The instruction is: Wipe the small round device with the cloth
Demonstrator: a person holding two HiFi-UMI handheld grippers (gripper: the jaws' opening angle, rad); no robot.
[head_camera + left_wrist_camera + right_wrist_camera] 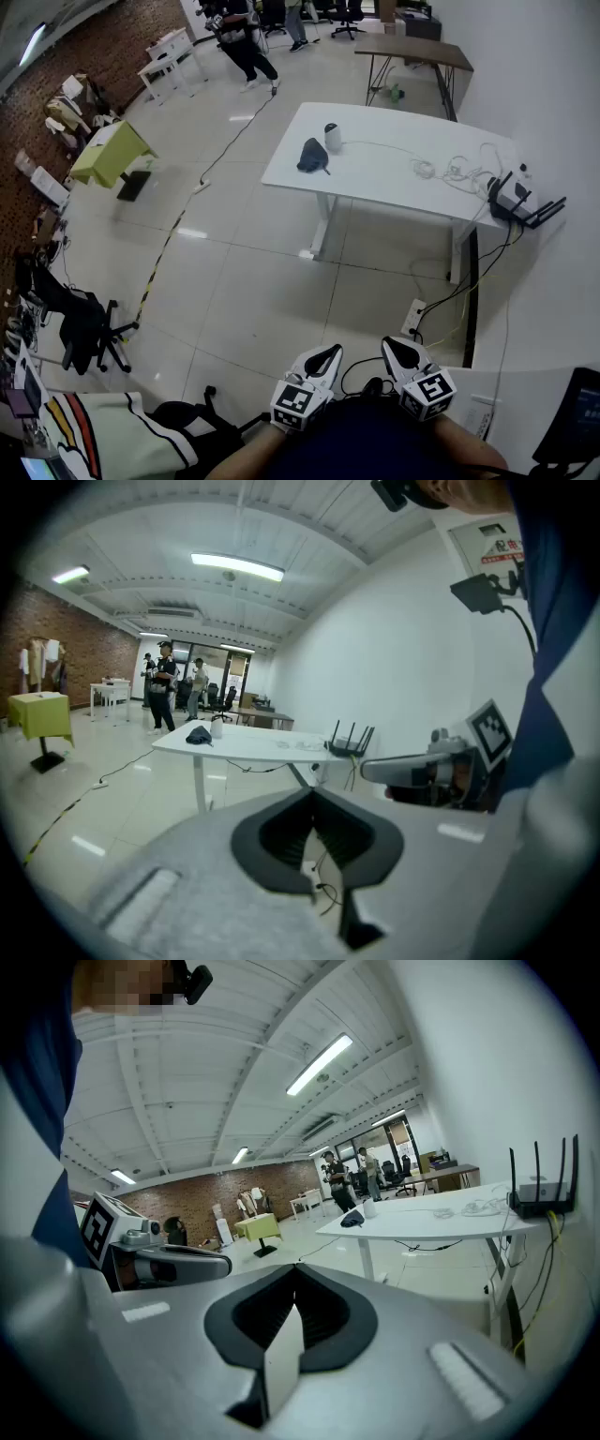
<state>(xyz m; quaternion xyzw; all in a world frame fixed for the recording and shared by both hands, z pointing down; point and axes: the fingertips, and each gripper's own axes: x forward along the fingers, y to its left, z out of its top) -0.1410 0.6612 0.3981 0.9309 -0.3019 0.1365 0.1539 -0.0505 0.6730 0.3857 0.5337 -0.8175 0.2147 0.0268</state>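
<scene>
A small white round device (332, 137) stands on the far left part of a white table (394, 178), across the floor from me. A dark crumpled cloth (312, 156) lies just beside it on the left. Both also show small in the left gripper view as the cloth (198, 735) and the device (217, 729), and in the right gripper view as the cloth (352, 1220) and the device (368, 1209). My left gripper (326, 355) and right gripper (397, 350) are held close to my body, side by side, both shut and empty, far from the table.
A black router (521, 201) and white cables (450, 169) lie on the table's right end. A power strip (413, 318) and cords lie on the floor near the wall. A black office chair (80, 328) stands at left. People (246, 42) stand at the far end.
</scene>
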